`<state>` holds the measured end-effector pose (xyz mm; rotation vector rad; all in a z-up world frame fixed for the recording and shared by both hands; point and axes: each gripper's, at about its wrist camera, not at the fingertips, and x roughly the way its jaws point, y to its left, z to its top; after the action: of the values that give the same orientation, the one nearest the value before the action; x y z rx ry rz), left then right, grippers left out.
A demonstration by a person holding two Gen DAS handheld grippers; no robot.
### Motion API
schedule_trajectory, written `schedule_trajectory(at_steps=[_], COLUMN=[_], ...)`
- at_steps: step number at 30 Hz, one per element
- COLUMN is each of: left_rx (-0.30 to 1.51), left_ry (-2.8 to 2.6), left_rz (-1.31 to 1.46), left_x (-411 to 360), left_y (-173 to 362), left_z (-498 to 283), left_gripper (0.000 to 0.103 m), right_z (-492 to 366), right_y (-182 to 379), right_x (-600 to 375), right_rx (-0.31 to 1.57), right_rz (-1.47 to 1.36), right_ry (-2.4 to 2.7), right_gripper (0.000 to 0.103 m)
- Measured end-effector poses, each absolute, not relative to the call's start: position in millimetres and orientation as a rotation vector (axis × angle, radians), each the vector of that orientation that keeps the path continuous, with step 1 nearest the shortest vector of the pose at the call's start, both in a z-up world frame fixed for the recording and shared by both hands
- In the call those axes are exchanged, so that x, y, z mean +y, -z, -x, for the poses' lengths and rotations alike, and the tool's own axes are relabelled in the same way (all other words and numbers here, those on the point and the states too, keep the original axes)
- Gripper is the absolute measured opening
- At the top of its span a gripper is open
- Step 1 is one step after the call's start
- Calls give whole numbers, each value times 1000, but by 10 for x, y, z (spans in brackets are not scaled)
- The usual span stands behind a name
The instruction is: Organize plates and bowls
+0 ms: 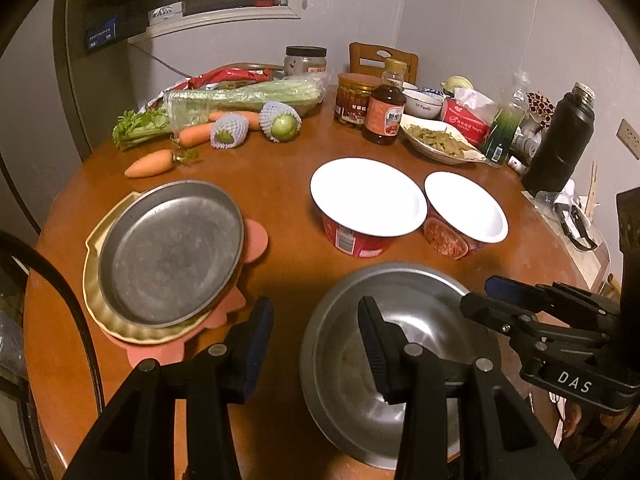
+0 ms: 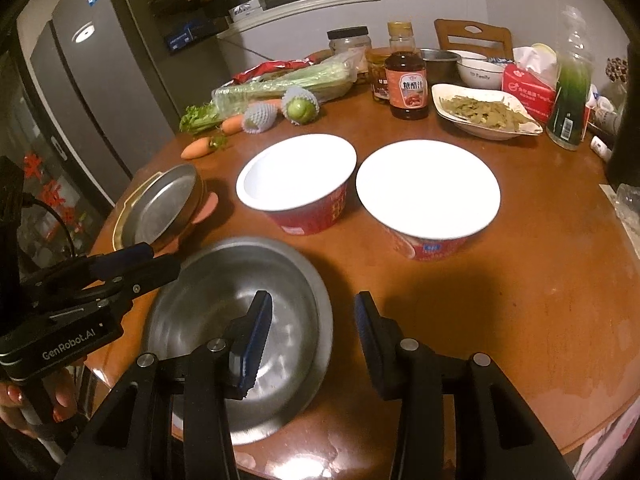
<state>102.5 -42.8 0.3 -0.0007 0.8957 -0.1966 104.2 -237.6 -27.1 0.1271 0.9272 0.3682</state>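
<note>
A steel bowl (image 1: 416,384) (image 2: 216,304) stands at the table's near edge. My left gripper (image 1: 316,348) is open, its right finger over the bowl's left rim; it also shows in the right wrist view (image 2: 132,260). My right gripper (image 2: 314,340) is open, its left finger over the bowl's right rim; it also shows in the left wrist view (image 1: 492,296). A steel plate (image 1: 168,252) (image 2: 168,200) lies on a yellow dish (image 1: 96,300) and a pink plate (image 1: 256,236). Two red paper bowls (image 1: 368,200) (image 1: 464,212) (image 2: 296,176) (image 2: 428,192) stand mid-table.
Carrots (image 1: 150,163), celery (image 1: 240,96), netted fruit (image 1: 280,122), jars, a sauce bottle (image 1: 386,108), a dish of greens (image 1: 440,140), a tissue pack and a black flask (image 1: 560,140) crowd the round wooden table's (image 1: 280,184) far side. A fridge (image 2: 80,80) stands left.
</note>
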Motion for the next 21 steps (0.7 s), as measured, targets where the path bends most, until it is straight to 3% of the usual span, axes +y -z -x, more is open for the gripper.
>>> schedule_trajectory(at_steps=[21], left_rx=[913], left_ry=[215], left_rz=[10], left_x=[-477], left_y=[-114], left_z=[-1618], left_gripper=[47], right_z=[-1634], right_y=[204], right_x=[-2265], right_rx=[929], right_rz=[-252], right_ry=[-333], right_gripper=[44])
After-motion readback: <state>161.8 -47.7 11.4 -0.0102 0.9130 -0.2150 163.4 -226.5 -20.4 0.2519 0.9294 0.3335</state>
